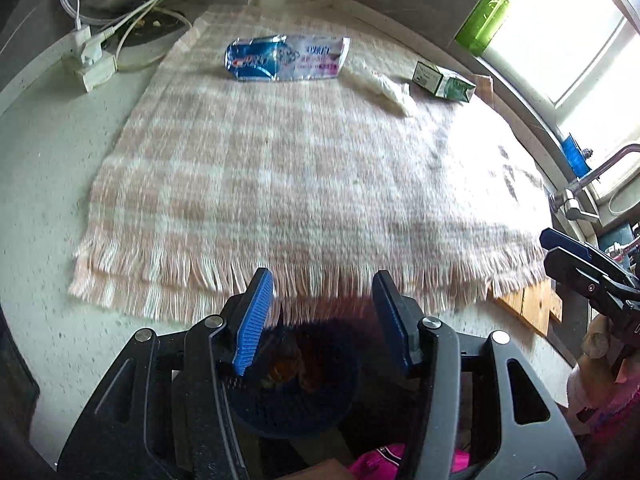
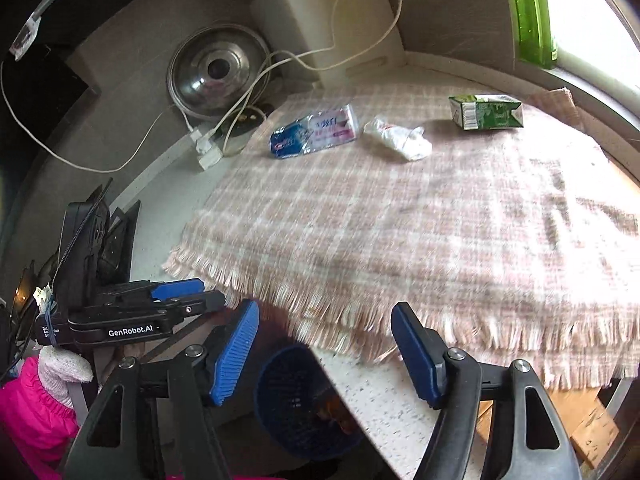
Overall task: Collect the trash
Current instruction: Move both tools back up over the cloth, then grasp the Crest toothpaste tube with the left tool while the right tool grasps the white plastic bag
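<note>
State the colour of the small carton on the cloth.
Green and white; the carton shows best in the right wrist view.

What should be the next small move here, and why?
Probably reach the open right gripper forward to the crumpled tissue. Three trash pieces still lie at the far side of the cloth, both grippers are empty, and the blue basket waits below the counter edge.
</note>
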